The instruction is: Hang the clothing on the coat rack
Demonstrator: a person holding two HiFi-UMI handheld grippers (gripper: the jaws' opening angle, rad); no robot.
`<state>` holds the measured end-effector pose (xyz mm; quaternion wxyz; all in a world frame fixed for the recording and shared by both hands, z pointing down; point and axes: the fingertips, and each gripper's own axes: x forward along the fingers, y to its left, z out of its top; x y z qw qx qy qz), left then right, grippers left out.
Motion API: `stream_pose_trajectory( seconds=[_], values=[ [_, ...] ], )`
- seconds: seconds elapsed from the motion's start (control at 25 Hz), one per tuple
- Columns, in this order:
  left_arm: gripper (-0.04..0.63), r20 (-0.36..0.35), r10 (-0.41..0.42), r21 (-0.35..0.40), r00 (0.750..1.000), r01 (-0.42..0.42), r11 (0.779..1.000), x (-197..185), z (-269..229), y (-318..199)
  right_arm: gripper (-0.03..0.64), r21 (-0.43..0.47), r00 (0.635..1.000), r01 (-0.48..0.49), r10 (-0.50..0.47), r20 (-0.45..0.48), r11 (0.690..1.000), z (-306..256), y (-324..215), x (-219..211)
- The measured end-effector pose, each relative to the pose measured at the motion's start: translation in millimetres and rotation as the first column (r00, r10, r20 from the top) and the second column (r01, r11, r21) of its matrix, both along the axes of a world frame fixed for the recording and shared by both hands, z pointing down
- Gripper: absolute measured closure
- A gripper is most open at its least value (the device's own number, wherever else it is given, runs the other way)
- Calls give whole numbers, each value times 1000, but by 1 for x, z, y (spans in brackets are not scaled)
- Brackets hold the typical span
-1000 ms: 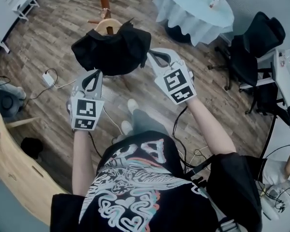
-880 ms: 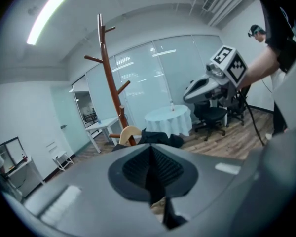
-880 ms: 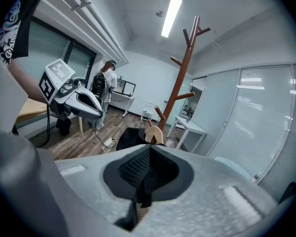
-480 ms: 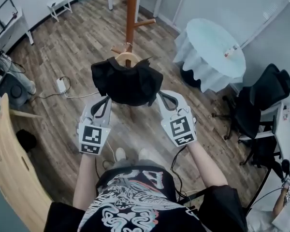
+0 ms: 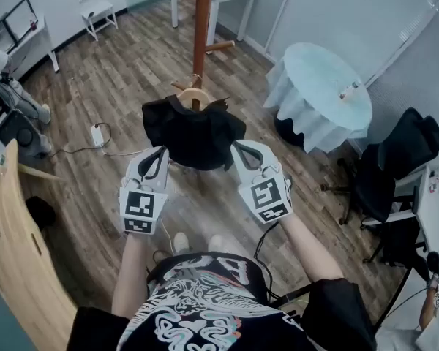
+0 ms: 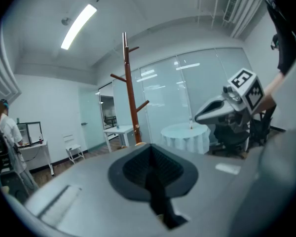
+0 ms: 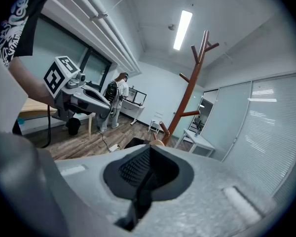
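The black garment (image 5: 194,134) on its wooden hanger (image 5: 194,93) has been carried up against the coat rack (image 5: 201,28) trunk, so hanging looks close (hooked or not, I cannot tell). The left gripper (image 5: 159,156) and right gripper (image 5: 238,151) each pinch its hem. Plank floor (image 5: 117,72) surrounds the rack, with a draped round table (image 5: 318,86) to its right.

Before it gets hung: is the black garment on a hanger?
On: a wooden hanger arches from the black garment at its neck, beside the coat rack.
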<state>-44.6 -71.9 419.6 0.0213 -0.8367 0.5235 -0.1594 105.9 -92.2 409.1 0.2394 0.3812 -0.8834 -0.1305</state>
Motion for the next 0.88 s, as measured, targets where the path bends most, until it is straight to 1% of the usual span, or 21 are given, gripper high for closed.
stream_pose_trajectory(
  seconds=[0.12, 0.24, 0.32, 0.44, 0.64, 0.76, 0.88],
  values=[
    [606, -3, 1, -2, 1000, -1, 1000, 3, 0, -2, 618, 5, 1000, -8, 8, -17, 1000, -1, 0, 6],
    [606, 12, 15, -8, 1000, -15, 1000, 11, 4, -3, 618, -14, 1000, 0, 0, 19, 1000, 3, 2, 8],
    [606, 6, 17, -1, 1000, -17, 1000, 15, 2, -2, 618, -24, 1000, 10, -9, 23, 1000, 8, 5, 7],
    [606, -6, 3, 7, 1000, -3, 1000, 14, 3, -2, 618, -31, 1000, 18, -17, 16, 999, 13, 9, 5],
    [606, 4, -11, -6, 1000, 11, 1000, 9, 7, 2, 618, -48, 999, 36, -37, -15, 998, 20, 13, 4],
    [606, -5, -10, -15, 1000, 10, 1000, 10, 9, 1, 618, -61, 999, 41, -41, 0, 997, 23, 13, 3],
    [606, -11, -7, -16, 1000, 7, 1000, 10, 9, 2, 618, -69, 999, 37, -38, -10, 997, 25, 12, 3]
  ],
)
